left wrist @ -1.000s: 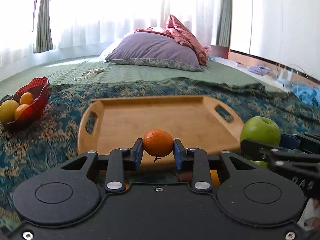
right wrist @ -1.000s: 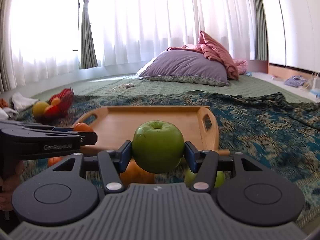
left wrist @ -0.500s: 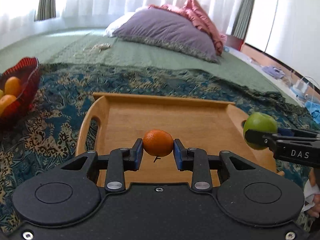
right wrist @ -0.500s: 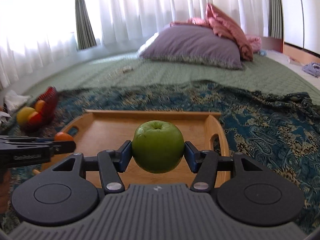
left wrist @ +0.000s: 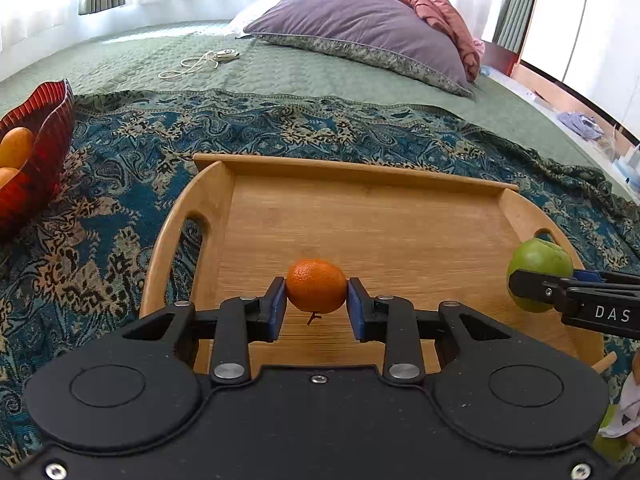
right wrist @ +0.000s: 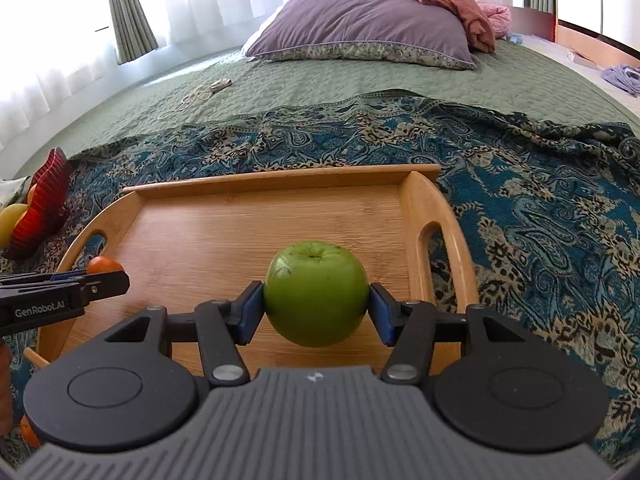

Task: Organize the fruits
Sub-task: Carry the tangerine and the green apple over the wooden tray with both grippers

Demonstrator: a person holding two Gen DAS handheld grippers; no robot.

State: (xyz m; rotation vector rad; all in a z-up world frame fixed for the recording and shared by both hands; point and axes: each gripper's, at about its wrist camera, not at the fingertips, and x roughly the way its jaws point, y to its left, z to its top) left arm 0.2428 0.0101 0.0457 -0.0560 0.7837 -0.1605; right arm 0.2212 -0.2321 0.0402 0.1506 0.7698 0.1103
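Observation:
My left gripper (left wrist: 316, 300) is shut on a small orange mandarin (left wrist: 316, 285) and holds it above the near part of the wooden tray (left wrist: 360, 216). My right gripper (right wrist: 316, 308) is shut on a green apple (right wrist: 316, 292) above the tray's (right wrist: 240, 224) near right part. The apple also shows at the right edge of the left wrist view (left wrist: 538, 266), and the mandarin at the left of the right wrist view (right wrist: 104, 266). The tray has no fruit on it.
A red bowl (left wrist: 36, 160) with orange and yellow fruit stands left of the tray on the patterned blue cloth (right wrist: 540, 208). A purple pillow (left wrist: 360, 32) lies at the far end of the green bed. A cord (left wrist: 196, 64) lies beyond the cloth.
Both grippers have risen and moved forward over the tray, each still holding its fruit. The views now look down onto the tray.

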